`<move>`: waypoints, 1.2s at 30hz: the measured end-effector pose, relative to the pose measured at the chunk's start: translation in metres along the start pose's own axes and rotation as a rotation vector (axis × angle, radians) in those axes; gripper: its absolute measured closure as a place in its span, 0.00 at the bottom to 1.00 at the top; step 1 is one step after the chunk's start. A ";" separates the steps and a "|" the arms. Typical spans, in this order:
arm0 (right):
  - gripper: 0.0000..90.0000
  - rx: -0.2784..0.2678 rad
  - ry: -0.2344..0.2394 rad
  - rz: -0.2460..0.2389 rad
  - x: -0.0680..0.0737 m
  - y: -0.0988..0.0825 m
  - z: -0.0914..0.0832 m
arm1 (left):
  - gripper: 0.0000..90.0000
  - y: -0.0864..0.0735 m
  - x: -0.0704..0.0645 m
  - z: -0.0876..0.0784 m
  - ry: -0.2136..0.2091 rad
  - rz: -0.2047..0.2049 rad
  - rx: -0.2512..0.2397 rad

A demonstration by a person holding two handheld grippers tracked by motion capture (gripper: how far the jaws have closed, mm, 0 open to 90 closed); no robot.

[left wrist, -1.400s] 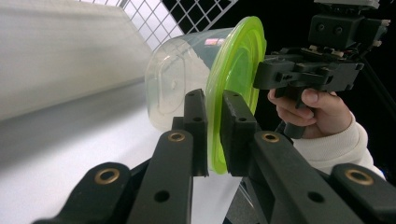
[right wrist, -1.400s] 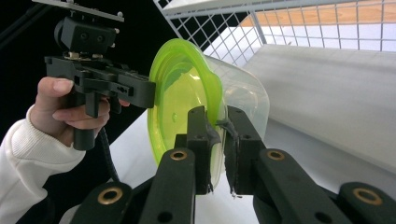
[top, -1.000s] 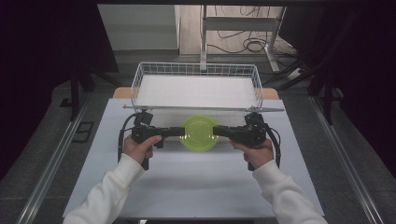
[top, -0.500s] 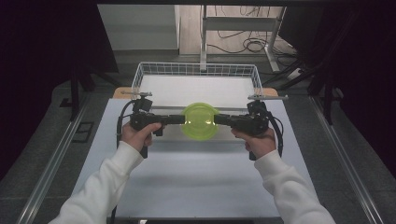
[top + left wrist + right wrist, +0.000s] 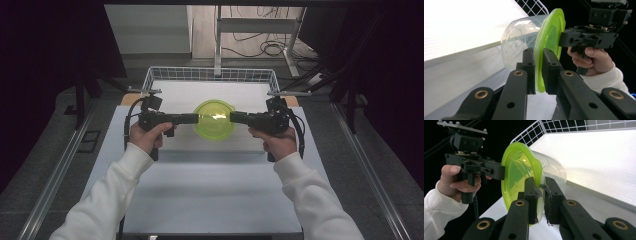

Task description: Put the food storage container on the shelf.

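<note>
Both hand-held grippers have hold of the same clear container (image 5: 214,121) with the green lid (image 5: 549,37). The left hand-held gripper (image 5: 196,119) pinches the lid rim from one side, the right hand-held gripper (image 5: 233,117) from the opposite side. It's lifted off the surface (image 5: 200,190), near the far edge, right by the wire basket (image 5: 210,75).

White sleeves (image 5: 115,190); black gripper (image 5: 537,72) with brass screws (image 5: 518,73).

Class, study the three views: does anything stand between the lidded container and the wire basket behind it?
Nothing visible does. Both grippers, left and right, hold the lidded container at the wire basket's open near edge.
</note>
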State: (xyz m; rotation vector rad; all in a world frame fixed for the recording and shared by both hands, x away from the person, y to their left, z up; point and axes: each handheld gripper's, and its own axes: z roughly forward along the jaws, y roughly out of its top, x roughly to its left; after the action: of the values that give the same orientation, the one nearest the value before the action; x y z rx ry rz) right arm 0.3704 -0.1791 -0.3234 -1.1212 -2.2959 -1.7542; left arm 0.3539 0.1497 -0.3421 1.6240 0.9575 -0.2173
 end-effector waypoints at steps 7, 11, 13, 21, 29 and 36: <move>0.90 -0.002 0.000 -0.002 -0.001 0.007 0.001 | 0.91 0.009 0.002 0.000 0.005 -0.001 -0.001; 0.90 -0.011 0.003 0.003 -0.004 0.012 0.003 | 0.91 0.015 0.001 -0.001 0.015 0.009 -0.006; 0.90 -0.012 0.001 -0.004 -0.003 0.015 0.003 | 0.91 0.017 0.000 -0.001 0.015 0.005 -0.012; 0.90 -0.021 -0.010 -0.004 -0.007 0.025 0.008 | 0.91 0.029 0.008 -0.001 0.017 0.001 -0.019; 0.90 -0.028 -0.021 0.004 -0.015 0.048 0.019 | 0.91 0.052 0.019 -0.001 0.028 0.002 -0.024; 0.90 -0.023 -0.026 0.028 -0.031 0.061 0.029 | 0.91 0.068 0.035 0.007 0.022 -0.019 -0.012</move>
State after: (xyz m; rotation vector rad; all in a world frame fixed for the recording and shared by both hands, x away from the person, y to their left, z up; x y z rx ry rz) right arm 0.4384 -0.1647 -0.2969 -1.1803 -2.2684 -1.7718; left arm 0.4254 0.1608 -0.3156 1.6100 0.9893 -0.2070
